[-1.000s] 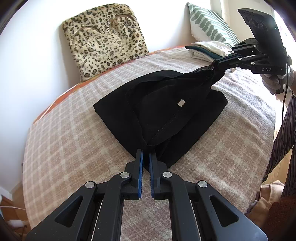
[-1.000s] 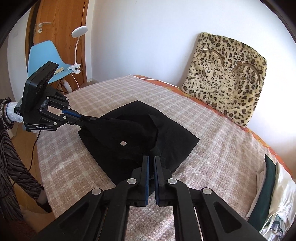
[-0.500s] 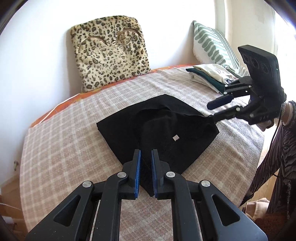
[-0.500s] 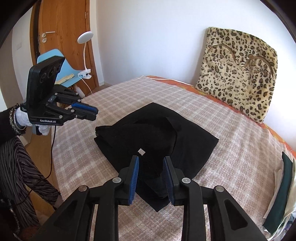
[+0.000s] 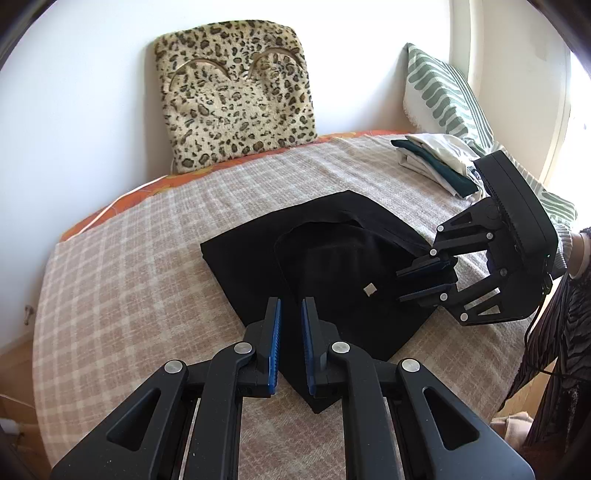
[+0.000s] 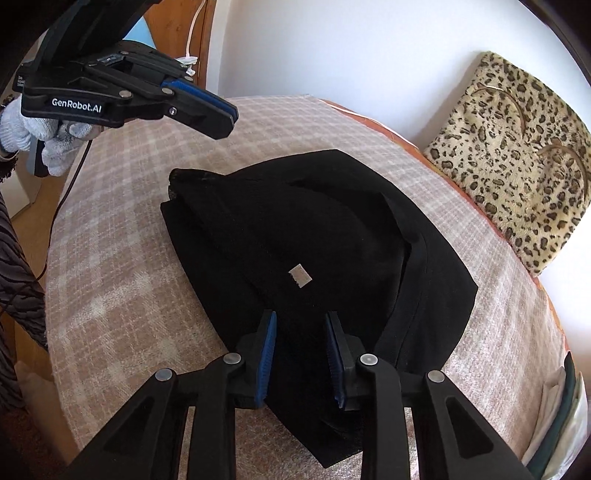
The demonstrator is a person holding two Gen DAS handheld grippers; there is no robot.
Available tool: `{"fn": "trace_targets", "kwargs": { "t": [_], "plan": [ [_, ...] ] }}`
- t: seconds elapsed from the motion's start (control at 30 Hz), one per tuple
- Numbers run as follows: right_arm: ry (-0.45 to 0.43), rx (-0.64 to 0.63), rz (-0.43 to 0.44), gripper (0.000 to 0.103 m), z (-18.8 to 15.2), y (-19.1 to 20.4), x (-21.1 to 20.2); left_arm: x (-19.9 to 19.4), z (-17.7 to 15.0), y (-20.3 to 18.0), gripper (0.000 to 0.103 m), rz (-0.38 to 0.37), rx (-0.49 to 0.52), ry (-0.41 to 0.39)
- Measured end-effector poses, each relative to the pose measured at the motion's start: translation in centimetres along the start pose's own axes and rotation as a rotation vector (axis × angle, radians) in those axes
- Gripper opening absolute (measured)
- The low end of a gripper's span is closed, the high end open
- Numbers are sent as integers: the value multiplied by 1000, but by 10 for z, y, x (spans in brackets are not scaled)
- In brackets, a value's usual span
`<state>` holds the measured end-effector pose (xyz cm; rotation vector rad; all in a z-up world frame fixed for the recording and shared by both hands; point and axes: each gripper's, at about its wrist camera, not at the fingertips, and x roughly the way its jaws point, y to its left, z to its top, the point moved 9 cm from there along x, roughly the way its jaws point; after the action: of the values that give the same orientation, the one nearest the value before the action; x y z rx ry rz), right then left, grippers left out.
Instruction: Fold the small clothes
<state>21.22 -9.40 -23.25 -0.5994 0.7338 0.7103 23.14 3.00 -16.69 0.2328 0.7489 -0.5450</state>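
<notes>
A black garment [image 5: 332, 258] lies loosely folded on the plaid bed cover [image 5: 129, 277], a small white tag [image 5: 369, 289] showing on top. My left gripper [image 5: 290, 302] hovers above the garment's near corner, its fingers almost together with nothing between them. Seen from the right wrist, it hangs in the air at upper left [image 6: 225, 118]. My right gripper [image 6: 300, 317] is low over the garment [image 6: 295, 229], its jaws closing with black cloth lying between the blue pads [image 6: 267, 343]. I see no pinch. From the left wrist it sits at the garment's right edge [image 5: 400, 286].
A leopard-print cushion [image 5: 236, 99] leans on the wall behind the bed. A striped pillow [image 5: 443, 96] and a stack of folded clothes [image 5: 436, 158] lie at the far right. A gloved hand [image 6: 44, 140] holds the left gripper. A wooden door [image 6: 177, 33] stands behind.
Both grippers let go of the garment, which dropped flat onto the bed. The right gripper opened and came down onto the cloth's edge. The left gripper lifted slightly.
</notes>
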Motion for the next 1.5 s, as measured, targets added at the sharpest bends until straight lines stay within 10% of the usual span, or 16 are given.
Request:
{"fn": "trace_targets", "kwargs": {
  "t": [0.1, 0.47, 0.57, 0.73, 1.0, 1.37, 1.5],
  "plan": [
    [-9, 27, 23, 0, 2, -1, -1, -2, -2, 3, 10, 4, -2, 0],
    [-51, -3, 100, 0, -8, 11, -30, 13, -4, -13, 10, -35, 32, 37],
    [-42, 41, 117, 35, -8, 2, -33, 27, -18, -27, 10, -63, 69, 96],
    [-175, 252, 219, 30, 2, -36, -67, 44, -53, -47, 10, -76, 179, 206],
    [-54, 623, 135, 32, -48, -100, -28, 26, -30, -54, 10, -84, 146, 122],
    [-30, 894, 312, 32, -53, -122, 11, 61, -37, -89, 10, -140, 195, 181],
    [-14, 839, 280, 8, -52, -111, 12, 61, -38, -92, 10, -165, 188, 181]
  ]
}}
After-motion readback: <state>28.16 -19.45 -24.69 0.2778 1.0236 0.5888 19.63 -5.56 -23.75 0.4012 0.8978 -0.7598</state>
